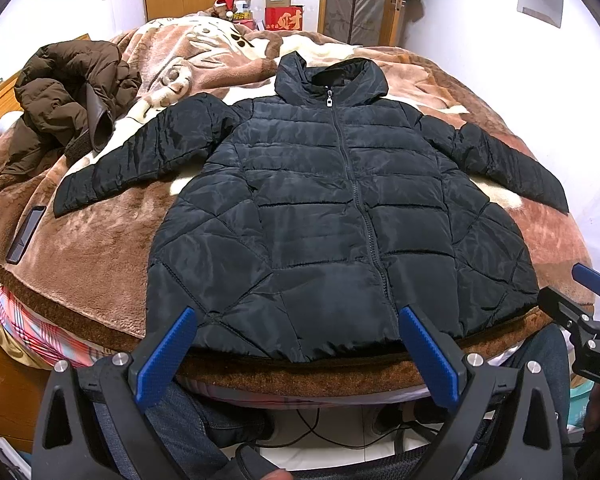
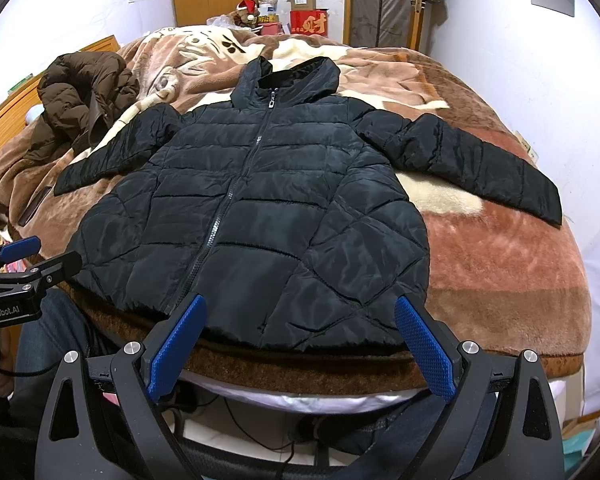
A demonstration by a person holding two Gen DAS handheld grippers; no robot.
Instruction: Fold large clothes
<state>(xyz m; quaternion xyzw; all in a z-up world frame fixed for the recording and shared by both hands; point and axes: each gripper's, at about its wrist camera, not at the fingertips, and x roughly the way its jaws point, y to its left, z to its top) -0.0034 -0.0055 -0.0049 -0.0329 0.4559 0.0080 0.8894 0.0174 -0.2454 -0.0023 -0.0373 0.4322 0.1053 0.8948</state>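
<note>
A black quilted hooded jacket (image 1: 324, 200) lies flat and zipped on the bed, front up, both sleeves spread out, hem toward me. It also shows in the right wrist view (image 2: 260, 208). My left gripper (image 1: 298, 316) is open and empty, its blue pads just over the jacket's hem. My right gripper (image 2: 298, 306) is open and empty, also at the hem, further right. The right gripper shows at the right edge of the left wrist view (image 1: 580, 300). The left gripper shows at the left edge of the right wrist view (image 2: 20, 264).
A brown plush blanket (image 1: 100, 248) covers the bed. A crumpled brown puffer coat (image 1: 68, 96) lies at the far left. A dark phone (image 1: 26, 234) lies on the blanket near the left edge. Boxes (image 1: 284, 16) and a wardrobe stand behind the bed.
</note>
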